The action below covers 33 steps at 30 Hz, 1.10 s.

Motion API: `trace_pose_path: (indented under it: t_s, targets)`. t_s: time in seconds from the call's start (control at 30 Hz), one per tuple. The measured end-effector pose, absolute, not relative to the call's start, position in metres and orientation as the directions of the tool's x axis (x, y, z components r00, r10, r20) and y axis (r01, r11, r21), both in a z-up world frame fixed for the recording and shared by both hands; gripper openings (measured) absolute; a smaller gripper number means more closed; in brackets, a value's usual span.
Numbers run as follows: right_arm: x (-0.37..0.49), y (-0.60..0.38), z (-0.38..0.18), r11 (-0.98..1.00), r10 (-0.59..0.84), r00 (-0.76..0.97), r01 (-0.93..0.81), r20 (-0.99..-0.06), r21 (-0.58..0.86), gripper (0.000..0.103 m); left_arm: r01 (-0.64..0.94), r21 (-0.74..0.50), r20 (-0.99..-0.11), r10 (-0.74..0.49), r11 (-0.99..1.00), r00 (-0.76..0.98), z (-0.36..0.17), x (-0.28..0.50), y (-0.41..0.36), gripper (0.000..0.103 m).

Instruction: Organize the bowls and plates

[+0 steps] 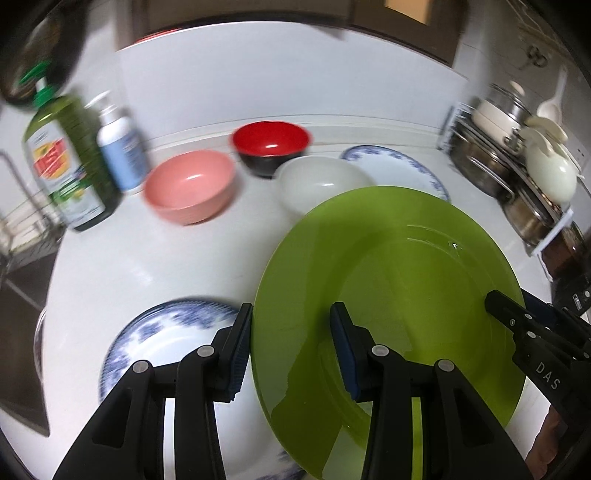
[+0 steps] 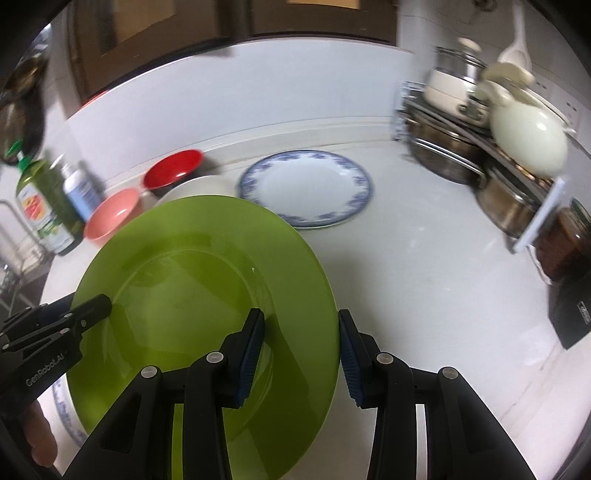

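The green plate (image 1: pixel 388 295) hung above the counter (image 2: pixel 424 277), its rim clamped on opposite sides by the left gripper (image 1: pixel 291 347) and right gripper (image 2: pixel 301 350), jaws narrow. Seemingly two blue-patterned plates (image 2: pixel 306 188) and three bowls (image 1: pixel 190 186) lay on the counter.

white counter (image 2: pixel 424 280) | white backsplash (image 1: pixel 258 88) | brown cabinets (image 2: pixel 155 33)

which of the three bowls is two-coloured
The red bowl at the back: red inside, black outside. The pink bowl and white bowl are each one colour.
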State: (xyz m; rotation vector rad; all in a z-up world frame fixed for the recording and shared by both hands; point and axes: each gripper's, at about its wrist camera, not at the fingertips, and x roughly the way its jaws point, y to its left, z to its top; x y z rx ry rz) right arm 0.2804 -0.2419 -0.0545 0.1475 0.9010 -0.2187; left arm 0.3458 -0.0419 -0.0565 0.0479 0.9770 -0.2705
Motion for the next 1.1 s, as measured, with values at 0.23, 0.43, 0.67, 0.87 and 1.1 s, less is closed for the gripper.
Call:
trace_pose_path:
  t_s: [0.23,0.43,0.67,0.87,1.1]
  targets:
    - [0.287,-0.190,-0.060,0.986,-0.060,0.595,0.162,-0.801,0.047,0.041,0.163,-0.068,-0.836,-0.146,0.984,0.529,-0.064,0.331,0.020,0.041]
    - [0.291,-0.146,-0.071,0.995,-0.013,0.579,0.090,-0.815,0.047,0.041,0.102,-0.062,-0.852,-0.106,0.993,0.513,-0.078,0.321,0.060,0.041]
    - [0.297,-0.113,-0.090,0.998,0.029,0.538,0.030,-0.842,0.053,0.041,0.046,-0.050,-0.875,-0.066,0.998,0.480,-0.096,0.315,0.093,0.041]
    - [0.306,-0.090,-0.107,0.999,0.044,0.511,0.000,-0.858,0.052,0.041,0.011,-0.053,-0.892,-0.053,0.999,0.450,-0.111,0.316,0.114,0.041]
    - [0.314,-0.075,-0.125,0.999,0.043,0.475,-0.019,-0.879,0.038,0.042,-0.003,-0.054,-0.908,-0.048,0.999,0.415,-0.127,0.322,0.124,0.041]
